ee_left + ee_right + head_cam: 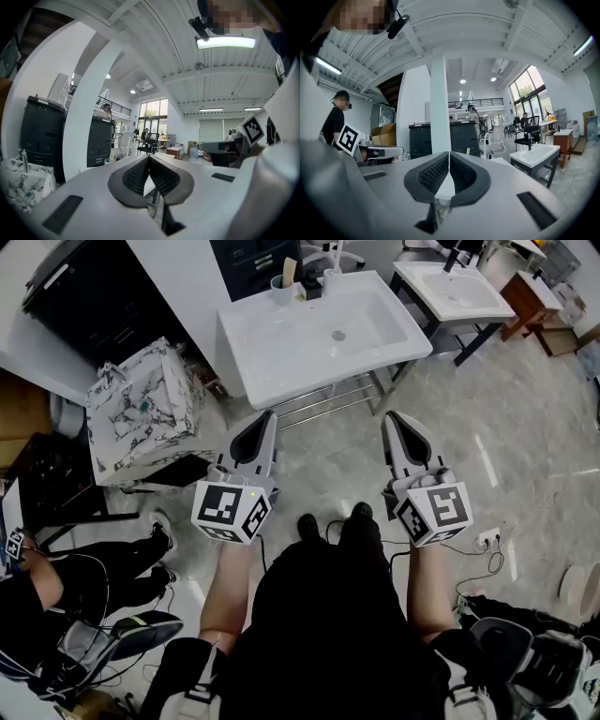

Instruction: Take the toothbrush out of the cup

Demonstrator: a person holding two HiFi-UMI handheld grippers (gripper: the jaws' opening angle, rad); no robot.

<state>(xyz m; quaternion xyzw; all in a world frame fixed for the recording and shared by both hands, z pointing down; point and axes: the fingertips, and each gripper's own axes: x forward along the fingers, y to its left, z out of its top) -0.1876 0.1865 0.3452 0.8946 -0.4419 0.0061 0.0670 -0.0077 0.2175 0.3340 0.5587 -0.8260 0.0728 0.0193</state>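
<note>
A pale blue cup (281, 290) stands on the back rim of the white sink (375, 329), and a tan toothbrush (290, 271) sticks up out of it. The cup (108, 161) also shows small and far in the left gripper view. My left gripper (266, 416) and right gripper (393, 415) hang side by side over the floor, well short of the sink's front edge, both pointing towards it. Each is shut with nothing between its pads, as the left gripper (149, 157) and right gripper (449, 153) show in their own views.
A second cup (330, 277) and a dark item (312, 288) sit beside the blue cup. A marbled box (141, 409) stands at the left, another sink (455, 287) at the far right. A person (56, 587) sits low at the left; a power strip (487, 540) lies on the floor.
</note>
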